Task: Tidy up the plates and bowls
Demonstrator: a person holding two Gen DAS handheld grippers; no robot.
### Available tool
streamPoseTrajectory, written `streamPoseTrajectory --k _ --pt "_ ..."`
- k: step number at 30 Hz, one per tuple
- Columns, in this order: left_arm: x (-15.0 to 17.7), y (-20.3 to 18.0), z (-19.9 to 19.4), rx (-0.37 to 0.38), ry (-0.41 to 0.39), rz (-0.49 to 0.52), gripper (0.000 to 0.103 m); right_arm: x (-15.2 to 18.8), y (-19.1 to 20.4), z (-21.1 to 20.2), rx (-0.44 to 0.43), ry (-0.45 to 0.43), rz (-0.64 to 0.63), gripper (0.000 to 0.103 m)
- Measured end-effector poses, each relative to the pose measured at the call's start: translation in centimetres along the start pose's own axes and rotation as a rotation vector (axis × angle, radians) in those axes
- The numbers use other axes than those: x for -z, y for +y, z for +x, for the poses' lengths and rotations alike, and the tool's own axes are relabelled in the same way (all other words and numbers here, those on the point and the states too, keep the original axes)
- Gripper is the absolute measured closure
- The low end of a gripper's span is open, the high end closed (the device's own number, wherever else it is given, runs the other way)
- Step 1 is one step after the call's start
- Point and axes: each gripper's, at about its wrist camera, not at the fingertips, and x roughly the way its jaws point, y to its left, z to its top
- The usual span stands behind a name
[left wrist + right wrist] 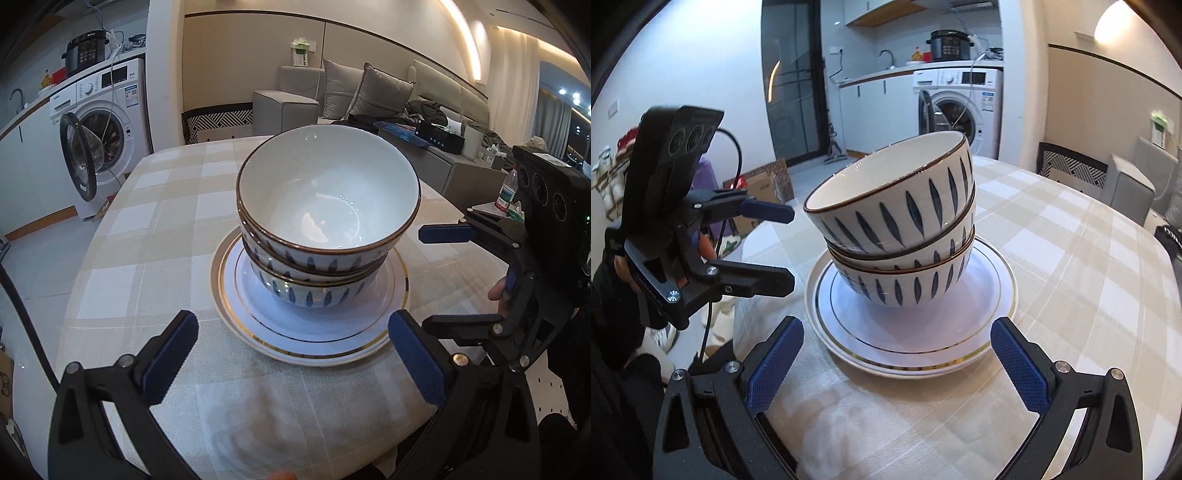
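The counter (147, 229), covered in a beige checked cloth, is seen carrying the whole stack near its middle. Everything else is placed here relative to that stack.

At the base of the stack two plates (314, 347), white with gold rings, are nested one on the other. On them three bowls (325, 206) are nested, white inside, with dark rims and blue leaf strokes outside; the top bowl (894, 206) is seated crooked, tilted toward the left tool's side.

The left tool (291, 354) is held just short of the near plate rim, its blue pads (417, 365) spread wide and nothing gripped. The right tool (897, 362) is held likewise before the stack on its own side, jaws spread and empty; in the left wrist view it shows to the right of the stack (436, 273), clear of the bowls.

The ware is judged to be glazed ceramic: stiff, fairly heavy when stacked, slippery and breakable. The tilted top bowl is thought likely to slide if the plates are jolted. A hold on a bowl's rim wall, one pad inside and one outside, is judged safest; the plates would best be taken at the raised rim, kept level.
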Motion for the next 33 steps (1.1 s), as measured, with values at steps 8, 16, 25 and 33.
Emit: streamPoseTrajectory --k 8,16,25,33 --pt "2.2 -0.2 -1.3 -0.067 -0.059 -0.002 0.000 1.6 1.1 -1.9 0.100 -0.145 0.154 0.000" --pt "3.7 -0.9 -1.8 -0.080 -0.124 -0.011 0.000 3.7 2.5 -3.5 0.178 -0.221 0.198 0.000" --pt "4.6 -0.7 -1.7 -0.081 -0.222 -0.072 0.000 5.0 4.2 -5.2 0.213 -0.286 0.213 0.000" --pt "5.4 -1.2 -1.6 -0.106 -0.245 -0.063 0.000 5.2 5.0 -5.2 0.211 -0.286 0.214 0.000"
